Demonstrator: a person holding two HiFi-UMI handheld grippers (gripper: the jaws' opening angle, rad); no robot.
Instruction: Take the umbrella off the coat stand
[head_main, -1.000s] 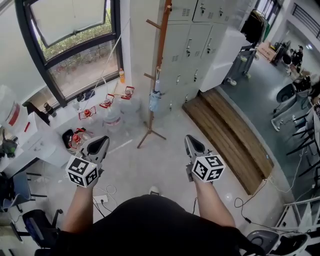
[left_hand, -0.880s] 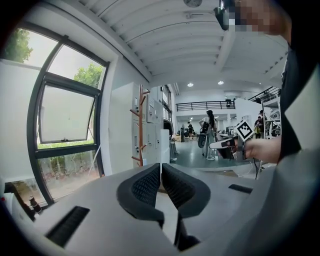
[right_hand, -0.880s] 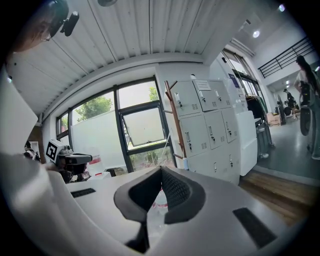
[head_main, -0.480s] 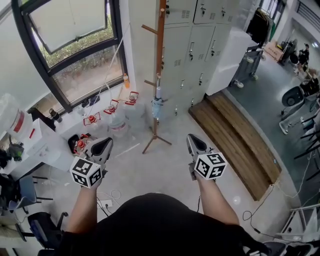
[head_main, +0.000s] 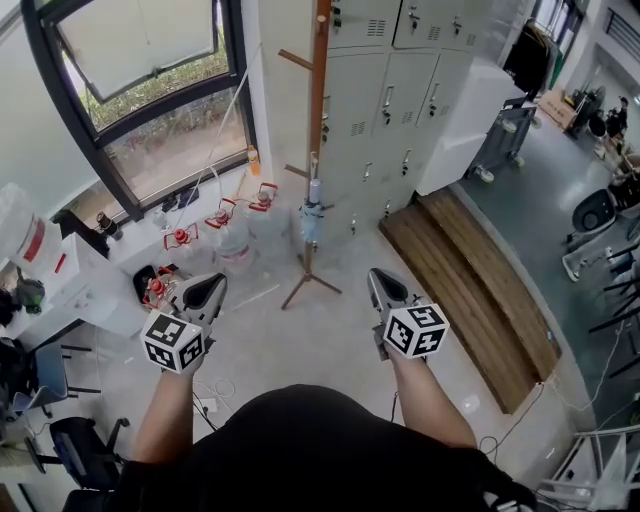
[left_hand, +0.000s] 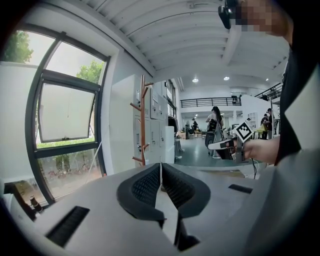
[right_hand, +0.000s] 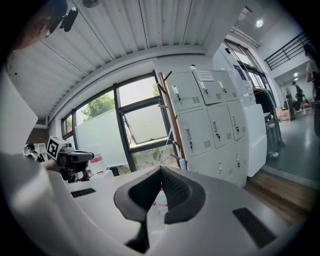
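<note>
Approach stage, nothing taken yet. From my remote seat I see the folded pale-blue umbrella (head_main: 312, 216) hanging low on the wooden coat stand (head_main: 318, 120), which stands on the floor between the window (head_main: 150, 110) and the grey lockers (head_main: 385, 100). Both tools are held out front, well apart from the stand. Left gripper (head_main: 208, 288): jaws together, tips meeting, nothing btwn them. Right gripper (head_main: 380, 283): same, closed and empty. My read: the task has barely begun. To do: close the gap, part the jaws of one gripper, clamp the umbrella, lift it clear of its peg.

View diffs: only the head view gives the stand's tripod feet, the water jugs (head_main: 232, 240) by the window and the wooden platform (head_main: 470, 270) on the right. The left gripper view puts the stand just left of its jaw line and catches the other tool in the person's hand (left_hand: 262, 149), plus a far hall w/ people. I can't pick out the umbrella there. The right gripper view shows the stand against the lockers, w/ a small pale shape low beside it that is probably the umbrella.
</note>
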